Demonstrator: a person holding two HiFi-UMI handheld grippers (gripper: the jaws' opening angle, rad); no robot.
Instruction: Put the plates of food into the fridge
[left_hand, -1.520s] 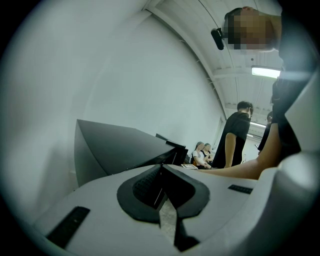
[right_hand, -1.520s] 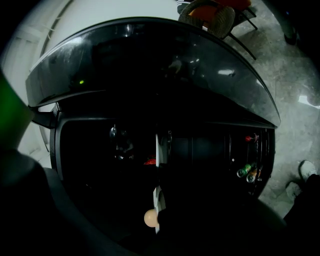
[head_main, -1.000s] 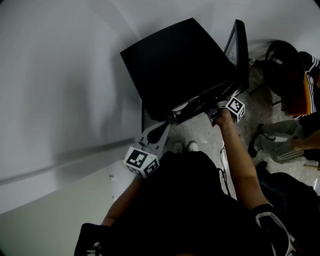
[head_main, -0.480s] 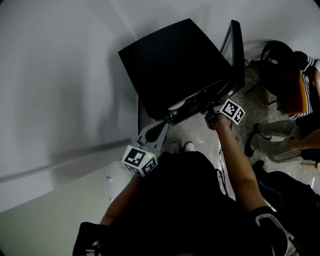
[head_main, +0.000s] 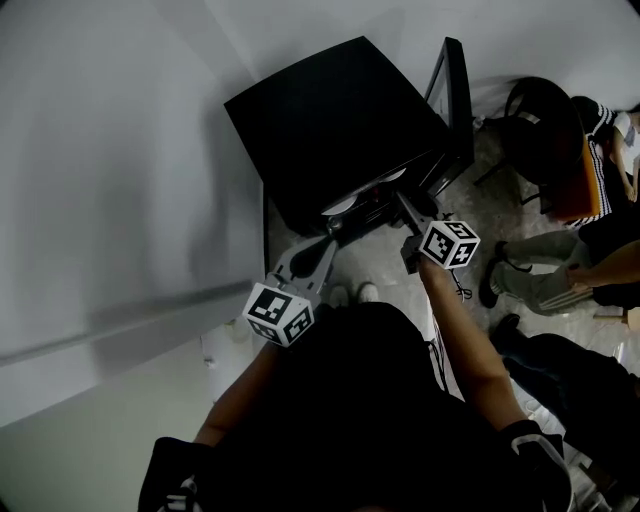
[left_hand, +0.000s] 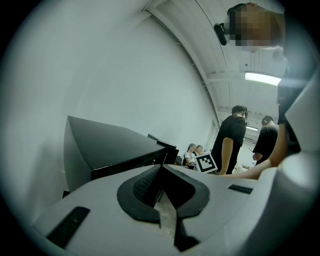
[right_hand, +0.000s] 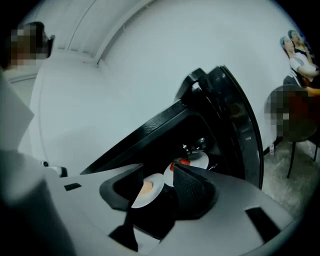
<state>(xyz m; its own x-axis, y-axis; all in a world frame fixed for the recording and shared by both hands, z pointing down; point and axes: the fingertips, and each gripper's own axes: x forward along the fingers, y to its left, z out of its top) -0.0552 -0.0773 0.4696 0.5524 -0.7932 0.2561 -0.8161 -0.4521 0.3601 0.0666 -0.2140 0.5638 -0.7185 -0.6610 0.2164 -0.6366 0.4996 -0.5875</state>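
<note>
A black mini fridge (head_main: 340, 130) stands on the floor with its door (head_main: 455, 110) swung open to the right. Inside, the right gripper view shows two white plates: one with pale orange food (right_hand: 148, 189) and one with red food (right_hand: 194, 160). My right gripper (right_hand: 160, 182) is open and empty, just outside the fridge opening, with the plates seen beyond its jaws. In the head view a plate edge (head_main: 350, 200) shows at the opening, with the right gripper (head_main: 405, 200) in front of it. My left gripper (left_hand: 162, 167) is shut on nothing, low at the fridge's front left corner (head_main: 333, 228).
A pale wall (head_main: 120, 180) runs along the left, close to the fridge. A dark chair (head_main: 540, 130) and seated people (head_main: 590, 250) are to the right, beyond the door. Two people (left_hand: 235, 140) stand behind the fridge in the left gripper view. My feet (head_main: 355, 293) stand on the floor before the fridge.
My right gripper has drawn back from the fridge opening toward me. The fridge sits slightly further left in the head view. The left gripper has hardly moved.
</note>
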